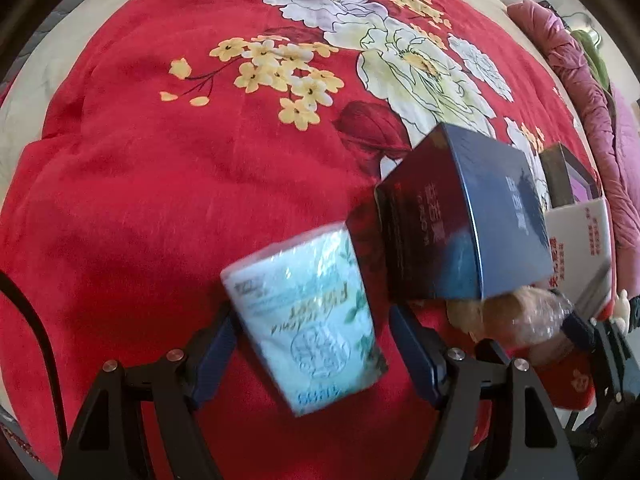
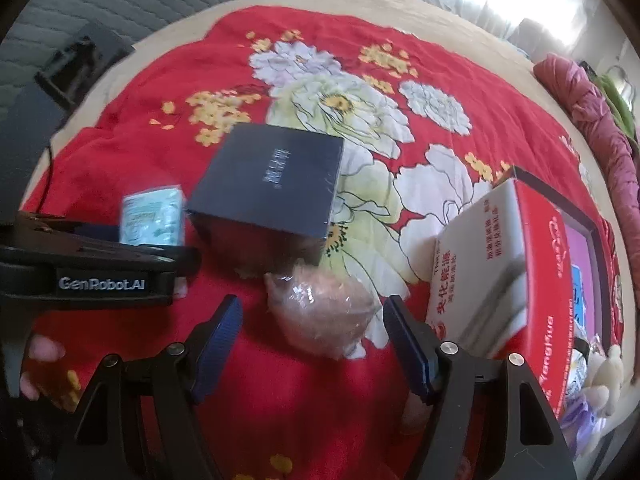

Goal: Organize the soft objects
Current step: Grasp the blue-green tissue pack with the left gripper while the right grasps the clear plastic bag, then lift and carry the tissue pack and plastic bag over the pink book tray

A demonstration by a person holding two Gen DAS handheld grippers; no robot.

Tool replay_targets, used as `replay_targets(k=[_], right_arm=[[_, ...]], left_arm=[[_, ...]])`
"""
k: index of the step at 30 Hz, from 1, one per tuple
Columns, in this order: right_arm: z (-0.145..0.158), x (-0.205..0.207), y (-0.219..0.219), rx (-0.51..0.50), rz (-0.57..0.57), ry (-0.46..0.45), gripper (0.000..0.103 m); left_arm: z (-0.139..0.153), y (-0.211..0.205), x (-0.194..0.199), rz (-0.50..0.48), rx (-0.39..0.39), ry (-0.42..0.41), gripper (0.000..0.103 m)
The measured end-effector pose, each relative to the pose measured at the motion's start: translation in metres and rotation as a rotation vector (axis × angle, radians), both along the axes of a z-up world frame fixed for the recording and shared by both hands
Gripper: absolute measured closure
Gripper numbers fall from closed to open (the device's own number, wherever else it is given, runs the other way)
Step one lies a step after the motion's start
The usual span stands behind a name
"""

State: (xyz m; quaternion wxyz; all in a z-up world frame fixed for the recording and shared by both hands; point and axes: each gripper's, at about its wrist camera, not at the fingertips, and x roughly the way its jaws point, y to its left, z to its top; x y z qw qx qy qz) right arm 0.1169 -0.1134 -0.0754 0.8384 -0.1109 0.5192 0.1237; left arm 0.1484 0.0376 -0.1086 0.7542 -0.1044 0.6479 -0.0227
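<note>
Plush cloth blanket (image 1: 160, 200); glossy film-wrapped dark box (image 2: 272, 184); crinkly plastic, seemingly, around the tissue pack (image 1: 312, 320).

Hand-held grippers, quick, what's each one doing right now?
Left hand-held gripper: open, straddling the tissue pack, not clamped.
Right hand-held gripper: open, around the plastic-wrapped soft item, not gripping.

The red floral blanket (image 1: 168, 184) is being viewed steeply downward, close up, from both wrists. The dark blue box (image 1: 472, 216) and tissue pack (image 1: 308, 328) are being shared, seen further left in the right view.
</note>
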Motion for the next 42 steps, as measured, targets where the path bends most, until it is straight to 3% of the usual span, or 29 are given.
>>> replay_targets(k=[3, 4, 9, 12, 20, 24, 34, 42], right_arm=[[0.001, 0.003, -0.001, 0.034, -0.020, -0.002, 0.038], [0.000, 0.004, -0.001, 0.036, -0.025, 0.000, 0.049], [-0.001, 0.004, -0.006, 0.056, -0.033, 0.012, 0.050], [0.006, -0.002, -0.006, 0.058, -0.025, -0.017, 0.051], [0.056, -0.024, -0.026, 0.153, -0.060, -0.104, 0.051], [0.093, -0.040, -0.047, 0.209, -0.098, -0.175, 0.051], [0.160, -0.065, -0.137, 0.305, -0.274, -0.308, 0.051], [0.184, -0.092, -0.229, 0.318, -0.422, -0.389, 0.051]], left_arm=[[0.000, -0.001, 0.004, 0.005, 0.002, 0.005, 0.028], [-0.001, -0.001, 0.005, 0.006, 0.003, 0.009, 0.029], [-0.004, -0.004, 0.008, 0.019, 0.009, 0.015, 0.029], [-0.005, -0.004, 0.008, 0.029, 0.036, 0.010, 0.045], [0.006, 0.009, -0.002, 0.047, -0.035, -0.021, 0.054], [0.037, 0.005, -0.014, 0.036, -0.031, -0.095, 0.054], [0.146, -0.077, -0.028, -0.167, -0.078, -0.306, 0.054], [0.180, -0.161, -0.038, -0.326, -0.067, -0.371, 0.054]])
